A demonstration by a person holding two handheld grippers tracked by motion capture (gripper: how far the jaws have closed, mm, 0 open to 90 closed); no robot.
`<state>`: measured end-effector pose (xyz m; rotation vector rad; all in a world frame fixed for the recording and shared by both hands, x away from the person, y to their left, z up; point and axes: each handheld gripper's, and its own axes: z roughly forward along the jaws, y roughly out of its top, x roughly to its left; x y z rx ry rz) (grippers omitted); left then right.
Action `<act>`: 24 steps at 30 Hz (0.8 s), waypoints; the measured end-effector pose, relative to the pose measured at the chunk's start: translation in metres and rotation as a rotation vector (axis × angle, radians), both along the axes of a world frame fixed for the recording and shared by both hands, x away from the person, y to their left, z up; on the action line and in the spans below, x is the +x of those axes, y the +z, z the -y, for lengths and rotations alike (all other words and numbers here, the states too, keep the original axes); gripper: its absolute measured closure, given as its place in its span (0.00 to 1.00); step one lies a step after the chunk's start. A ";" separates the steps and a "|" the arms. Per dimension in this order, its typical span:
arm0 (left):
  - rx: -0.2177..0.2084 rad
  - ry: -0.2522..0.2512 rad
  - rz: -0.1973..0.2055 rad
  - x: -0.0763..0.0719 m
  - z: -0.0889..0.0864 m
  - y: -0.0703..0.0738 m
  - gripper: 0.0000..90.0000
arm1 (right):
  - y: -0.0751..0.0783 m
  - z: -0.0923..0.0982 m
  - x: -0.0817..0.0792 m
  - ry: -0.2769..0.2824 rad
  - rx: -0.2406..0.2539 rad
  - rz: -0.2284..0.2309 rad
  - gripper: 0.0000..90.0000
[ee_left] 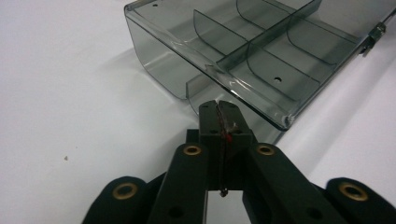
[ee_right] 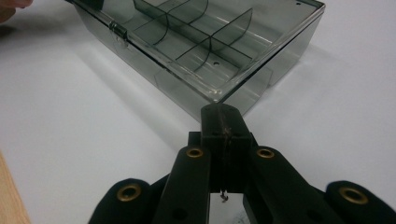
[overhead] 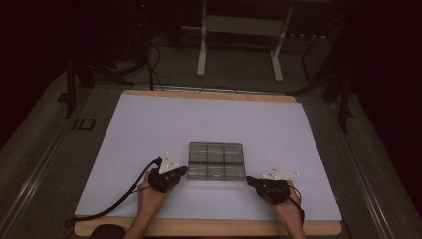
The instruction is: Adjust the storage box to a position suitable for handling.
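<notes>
- We see a dim room with a metal stand [overhead: 242, 42] at the back; before it, a wooden table [overhead: 209, 227] is covered with a white sheet [overhead: 149, 124], which is bare apart from one box.
- The smoky clear compartment box [overhead: 216, 161] sits on the near half of the sheet, roughly centred, flat and square to the table edge. Its dividers split it into six cells, all of which look empty to us.
- In the left gripper view the box [ee_left: 243, 51] has its lid down, with a small latch [ee_left: 375, 33] at the far corner; the right gripper view shows the same latch [ee_right: 118, 31] on the long side facing the person.
- Our left gripper [overhead: 180, 171] rests at the box's near-left corner, its jaws pressed together with nothing between them; the tips [ee_left: 218, 108] are just beside the lid's rim, and we cannot tell whether they touch it.
- Our right gripper [overhead: 250, 180] is at the near-right corner, jaws likewise closed and empty, with its tip [ee_right: 219, 111] just short of the corner.
- We judge the work barely begun: both tools are placed at the two near corners, but the box is neither gripped nor raised and the lid is down. Unlatching, opening or shifting the box all remain to be done.
</notes>
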<state>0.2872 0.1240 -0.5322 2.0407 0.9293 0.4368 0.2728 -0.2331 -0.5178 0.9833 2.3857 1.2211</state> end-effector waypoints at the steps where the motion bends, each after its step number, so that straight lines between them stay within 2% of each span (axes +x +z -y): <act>1: -0.005 0.001 0.000 0.000 0.000 0.000 0.98 | 0.000 0.000 0.000 0.001 -0.002 0.000 1.00; 24: -0.010 -0.013 0.026 -0.002 -0.003 0.002 0.93 | 0.000 -0.001 0.001 -0.006 0.010 0.004 1.00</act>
